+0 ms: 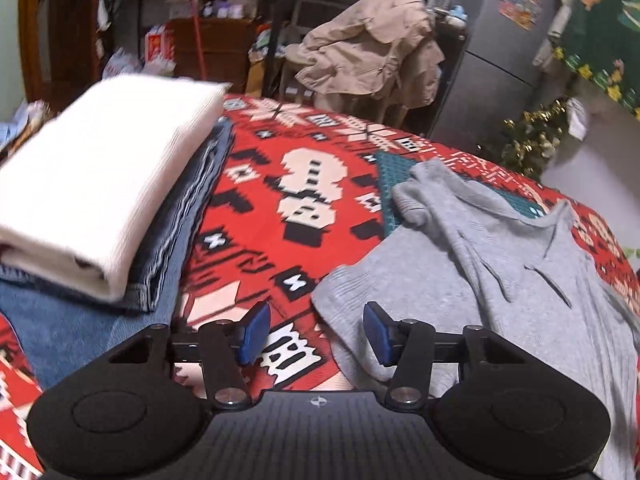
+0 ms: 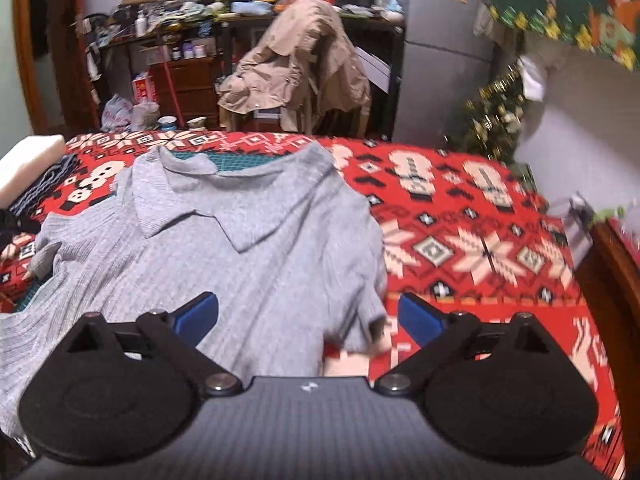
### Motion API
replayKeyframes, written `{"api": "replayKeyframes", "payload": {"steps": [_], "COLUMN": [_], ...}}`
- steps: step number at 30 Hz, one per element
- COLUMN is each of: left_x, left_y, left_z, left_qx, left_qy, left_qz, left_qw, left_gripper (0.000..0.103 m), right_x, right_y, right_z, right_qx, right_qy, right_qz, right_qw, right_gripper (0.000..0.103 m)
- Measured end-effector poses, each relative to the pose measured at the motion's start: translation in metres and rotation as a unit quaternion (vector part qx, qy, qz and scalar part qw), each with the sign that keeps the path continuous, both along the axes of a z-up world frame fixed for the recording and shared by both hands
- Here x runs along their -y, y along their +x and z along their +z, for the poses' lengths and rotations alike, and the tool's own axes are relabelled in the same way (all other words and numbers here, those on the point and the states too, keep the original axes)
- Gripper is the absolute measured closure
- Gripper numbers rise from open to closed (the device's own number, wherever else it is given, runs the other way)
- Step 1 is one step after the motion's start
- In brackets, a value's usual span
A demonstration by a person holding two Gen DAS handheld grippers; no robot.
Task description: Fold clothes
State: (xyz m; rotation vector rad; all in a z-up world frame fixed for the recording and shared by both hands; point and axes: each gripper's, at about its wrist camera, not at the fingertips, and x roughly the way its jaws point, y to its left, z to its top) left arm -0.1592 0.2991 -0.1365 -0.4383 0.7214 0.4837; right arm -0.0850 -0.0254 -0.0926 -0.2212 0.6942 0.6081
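A grey ribbed polo shirt [image 2: 224,240] lies rumpled on the red patterned blanket [image 2: 460,240], collar toward the far side. In the left wrist view the same grey shirt [image 1: 500,272] fills the right half, its left sleeve edge near my left gripper [image 1: 316,334]. That gripper stands open above the blanket and the shirt's hem, its blue pads touching nothing. My right gripper [image 2: 308,320] is wide open over the shirt's right sleeve, the pads clear of the cloth. A folded white garment [image 1: 100,176] rests on folded blue jeans [image 1: 176,248] at the left.
A green cutting mat [image 1: 394,184] shows under the shirt. Beyond the blanket [image 1: 288,216] stands a chair draped with a beige jacket [image 2: 296,68], cluttered shelves and a grey fridge [image 1: 492,48]. A tinsel tree [image 2: 496,116] and a wooden edge [image 2: 616,280] are at the right.
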Motion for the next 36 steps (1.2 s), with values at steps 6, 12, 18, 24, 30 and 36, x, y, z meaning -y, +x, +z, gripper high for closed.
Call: {"api": "replayKeyframes", "payload": {"steps": [6, 12, 18, 24, 30, 36], "left_x": [-0.009, -0.001, -0.003, -0.025, -0.033, -0.036], "left_y": [0.005, 0.014, 0.011, 0.003, 0.003, 0.009], "left_z": [-0.008, -0.002, 0.018, 0.024, 0.028, 0.031], "left_qx": [0.017, 0.015, -0.01, -0.02, -0.029, -0.041], "left_qy": [-0.038, -0.003, 0.1, 0.109, 0.119, 0.133], "left_qz": [0.015, 0.004, 0.047, 0.064, 0.066, 0.069], "left_qw": [0.999, 0.9999, 0.9938, 0.9919, 0.9903, 0.9878], "left_gripper": [0.059, 0.099, 0.1, 0.1, 0.1, 0.1], "right_x": [0.009, 0.01, 0.018, 0.021, 0.024, 0.051], "right_y": [0.003, 0.005, 0.015, 0.035, 0.057, 0.102], "right_z": [-0.005, -0.009, -0.007, -0.016, -0.011, 0.011], "right_qx": [-0.026, -0.027, -0.029, -0.056, -0.049, -0.008], "right_qy": [0.024, 0.018, 0.024, 0.027, 0.002, -0.027], "right_qz": [-0.029, -0.031, -0.059, -0.079, -0.1, -0.148], "right_qw": [0.999, 0.999, 0.998, 0.995, 0.994, 0.989], "right_gripper": [0.017, 0.024, 0.037, 0.075, 0.1, 0.101]}}
